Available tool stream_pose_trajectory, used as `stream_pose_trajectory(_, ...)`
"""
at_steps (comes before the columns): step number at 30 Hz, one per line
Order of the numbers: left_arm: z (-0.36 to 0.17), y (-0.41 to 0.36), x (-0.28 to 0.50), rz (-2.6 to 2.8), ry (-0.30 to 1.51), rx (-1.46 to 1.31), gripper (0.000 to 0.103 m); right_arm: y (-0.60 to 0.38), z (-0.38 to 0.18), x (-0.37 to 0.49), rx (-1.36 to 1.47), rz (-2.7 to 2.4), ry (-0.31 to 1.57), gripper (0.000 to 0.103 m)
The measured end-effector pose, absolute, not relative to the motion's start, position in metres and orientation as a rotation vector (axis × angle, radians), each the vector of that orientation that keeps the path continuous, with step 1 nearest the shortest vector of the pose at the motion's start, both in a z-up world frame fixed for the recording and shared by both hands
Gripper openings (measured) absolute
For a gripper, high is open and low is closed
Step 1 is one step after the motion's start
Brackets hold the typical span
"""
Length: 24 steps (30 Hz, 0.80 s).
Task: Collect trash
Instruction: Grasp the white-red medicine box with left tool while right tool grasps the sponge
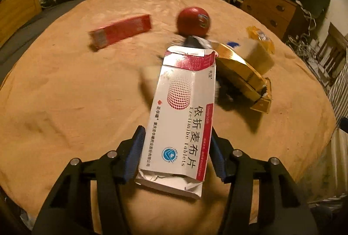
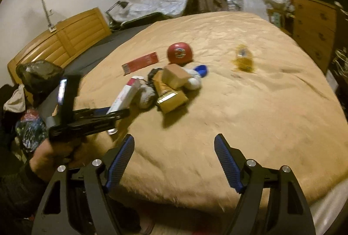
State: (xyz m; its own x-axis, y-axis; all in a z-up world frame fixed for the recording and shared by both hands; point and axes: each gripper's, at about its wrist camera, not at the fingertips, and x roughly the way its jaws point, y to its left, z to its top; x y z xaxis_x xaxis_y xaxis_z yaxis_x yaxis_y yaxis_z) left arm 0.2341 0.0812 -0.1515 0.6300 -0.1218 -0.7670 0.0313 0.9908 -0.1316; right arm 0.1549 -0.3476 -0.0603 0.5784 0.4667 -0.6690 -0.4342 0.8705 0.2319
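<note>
Bed blanket (image 2: 250, 115), tan, bears a central pile: gold box (image 1: 241, 69), brown carton (image 2: 175, 75), red ball (image 1: 193, 20), red flat box (image 1: 121, 29) apart at left. Near side lies bare to the rounded edge. Tablet box (image 1: 180, 117), white with red print, both end flaps torn open, is clamped between the left gripper's (image 1: 176, 148) blue pads. Right wrist view alone shows the person's hand (image 2: 54, 152) and the right gripper (image 2: 174, 161), jaws wide, holding nothing.

I saw dim, warm yellow light, motion blur smearing the ball (image 1: 193, 21) and red box (image 1: 120, 30), fisheye bending and black vignetting at edges.
</note>
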Motion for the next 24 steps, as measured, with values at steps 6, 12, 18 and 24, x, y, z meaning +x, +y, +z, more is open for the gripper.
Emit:
stream_pose_trajectory(6, -0.15, 0.12, 0.223, -0.08, 0.891, -0.134, 0.054, -0.303, -0.063, 0.231, -0.133, 0.664, 0.787, 0.07)
stream_pose_trajectory(12, -0.155, 0.137, 0.232, -0.114, 0.918, -0.18, 0.054, -0.273, -0.056, 0.307, -0.3, 0.805, 0.828, 0.069)
stream_pose_trajectory(18, -0.164, 0.137, 0.245, -0.116, 0.943, -0.168, 0.054, -0.249, -0.077, 0.336, -0.38, 0.86, 0.91, 0.069)
stream_pose_trajectory(24, -0.17, 0.133, 0.252, -0.113, 0.955, -0.152, 0.054, -0.239, -0.087, 0.328, -0.368, 0.903, 0.926, 0.054)
